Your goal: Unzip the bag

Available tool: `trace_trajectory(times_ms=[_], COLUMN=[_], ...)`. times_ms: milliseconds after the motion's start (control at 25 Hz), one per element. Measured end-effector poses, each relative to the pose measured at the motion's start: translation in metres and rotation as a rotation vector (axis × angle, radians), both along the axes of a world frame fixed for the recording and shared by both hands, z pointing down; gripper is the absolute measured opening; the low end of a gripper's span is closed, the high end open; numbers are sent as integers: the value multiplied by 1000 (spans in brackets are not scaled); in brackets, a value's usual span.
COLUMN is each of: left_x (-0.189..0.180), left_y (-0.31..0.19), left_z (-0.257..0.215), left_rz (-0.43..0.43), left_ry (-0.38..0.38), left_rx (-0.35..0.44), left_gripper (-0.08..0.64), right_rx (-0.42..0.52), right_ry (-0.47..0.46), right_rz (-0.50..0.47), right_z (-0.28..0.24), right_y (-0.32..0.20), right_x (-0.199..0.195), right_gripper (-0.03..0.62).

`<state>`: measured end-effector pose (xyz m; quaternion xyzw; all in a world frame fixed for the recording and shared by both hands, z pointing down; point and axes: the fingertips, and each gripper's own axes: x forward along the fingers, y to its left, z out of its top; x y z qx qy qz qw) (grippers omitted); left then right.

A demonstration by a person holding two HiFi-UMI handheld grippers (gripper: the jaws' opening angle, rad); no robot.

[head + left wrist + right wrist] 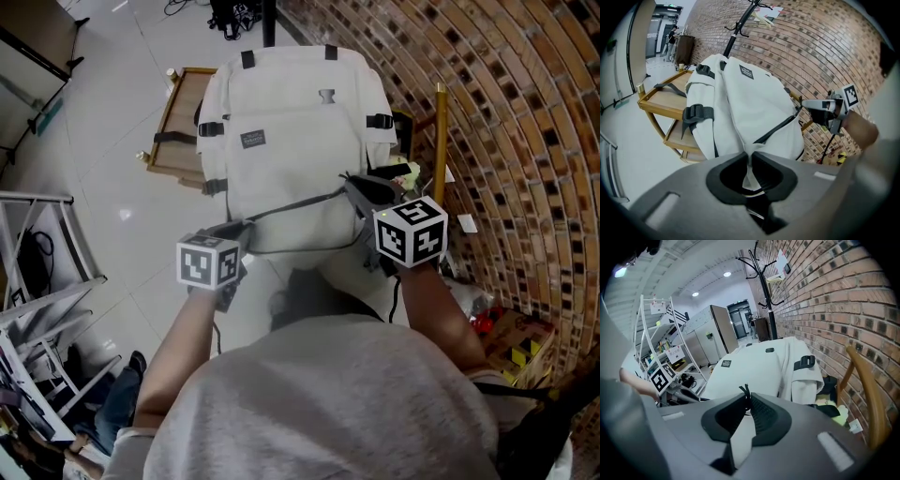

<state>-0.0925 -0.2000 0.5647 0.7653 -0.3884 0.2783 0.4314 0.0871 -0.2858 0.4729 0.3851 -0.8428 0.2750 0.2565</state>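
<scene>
A white backpack point(281, 150) point(745, 93) point(752, 369) stands upright on a wooden chair. Its dark zip line point(300, 203) point(780, 125) runs across the lower front. My left gripper point(244, 227) point(749, 158) is shut on a fold of the bag's white fabric point(749, 176) at the zip's left end. My right gripper point(354, 186) point(746, 398) is shut on the black zip pull point(745, 390) at the zip's right end. In the left gripper view the right gripper point(808, 104) shows at the bag's far side.
The wooden chair point(178, 122) point(656, 101) holds the bag. A brick wall point(506, 112) runs close on the right, with a wooden rail point(439, 141) point(865, 380) beside the bag. A white wire rack point(37, 281) stands left. A black coat stand point(764, 273) rises behind.
</scene>
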Motion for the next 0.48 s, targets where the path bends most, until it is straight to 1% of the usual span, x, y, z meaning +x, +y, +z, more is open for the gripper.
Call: trace_trajectory(times_ms=[160,480], left_x=[0,0], left_y=[0,-1], left_z=[1,3], left_rz=[0,2], left_ry=[-1,-4], left_rx=[-1,-5], left_gripper=[37,37], right_rx=[8,11], right_ry=[0,-8], right_rz=[42,94], right_z=[-2,-3], right_y=[-6,-10], right_x=[13,26], right_gripper=[34,34])
